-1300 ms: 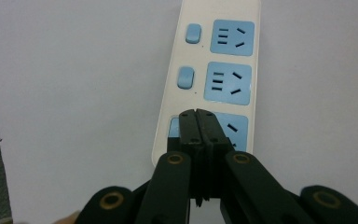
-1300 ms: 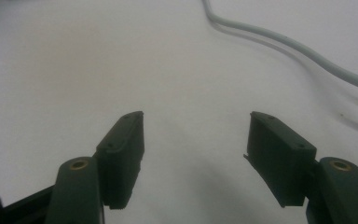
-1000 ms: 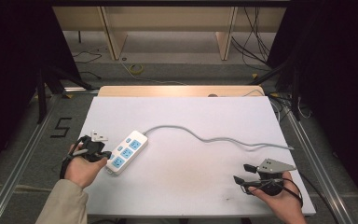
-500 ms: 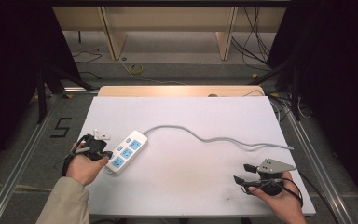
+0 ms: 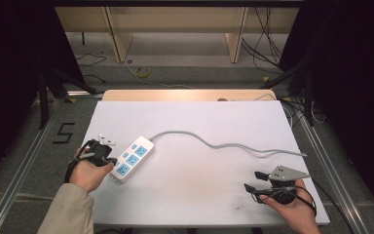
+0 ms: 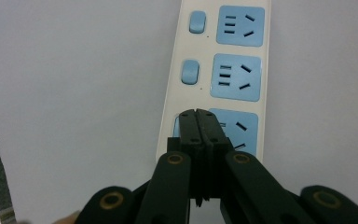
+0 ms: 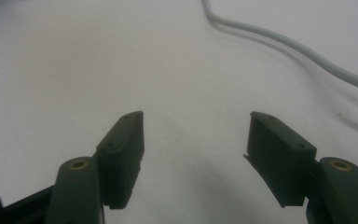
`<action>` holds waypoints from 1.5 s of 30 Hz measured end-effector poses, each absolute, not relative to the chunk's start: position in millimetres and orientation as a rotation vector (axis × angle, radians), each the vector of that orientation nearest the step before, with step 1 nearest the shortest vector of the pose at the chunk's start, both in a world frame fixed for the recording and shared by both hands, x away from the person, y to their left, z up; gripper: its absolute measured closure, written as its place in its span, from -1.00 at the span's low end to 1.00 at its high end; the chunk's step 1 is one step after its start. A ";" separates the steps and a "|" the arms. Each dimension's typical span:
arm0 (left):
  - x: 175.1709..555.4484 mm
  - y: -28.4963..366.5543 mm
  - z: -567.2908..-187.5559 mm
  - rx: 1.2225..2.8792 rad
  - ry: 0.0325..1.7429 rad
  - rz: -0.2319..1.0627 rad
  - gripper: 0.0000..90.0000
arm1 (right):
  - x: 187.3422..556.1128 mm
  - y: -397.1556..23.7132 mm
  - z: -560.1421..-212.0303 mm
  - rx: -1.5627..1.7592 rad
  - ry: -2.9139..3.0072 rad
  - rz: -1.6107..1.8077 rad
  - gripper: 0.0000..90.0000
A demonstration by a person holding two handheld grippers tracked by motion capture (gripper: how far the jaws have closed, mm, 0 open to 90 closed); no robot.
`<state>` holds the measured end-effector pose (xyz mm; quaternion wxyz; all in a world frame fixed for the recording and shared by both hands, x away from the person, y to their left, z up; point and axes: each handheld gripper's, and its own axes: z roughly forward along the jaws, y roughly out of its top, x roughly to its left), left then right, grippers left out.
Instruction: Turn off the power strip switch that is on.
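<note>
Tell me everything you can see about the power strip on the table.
The power strip is a long white plastic bar with three light-blue sockets, each beside a small blue switch. It lies flat and slanted on the white table, near its left front. A grey cord leaves its far end and snakes right across the tabletop. The left gripper, jaws shut together, has its tip over the nearest switch; whether it presses is unclear.
</note>
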<state>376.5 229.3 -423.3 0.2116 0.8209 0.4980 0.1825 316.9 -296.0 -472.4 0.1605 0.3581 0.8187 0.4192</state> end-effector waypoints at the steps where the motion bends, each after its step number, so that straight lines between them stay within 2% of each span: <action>1: 376.9 229.3 -423.3 2.282 1.384 0.507 1.00 | 316.9 -296.0 -472.4 1.023 2.338 1.199 -0.17; 45: 393.4 227.6 -430.1 2.343 1.397 0.472 1.00 | 317.0 -295.9 -472.7 1.021 2.340 1.196 -0.17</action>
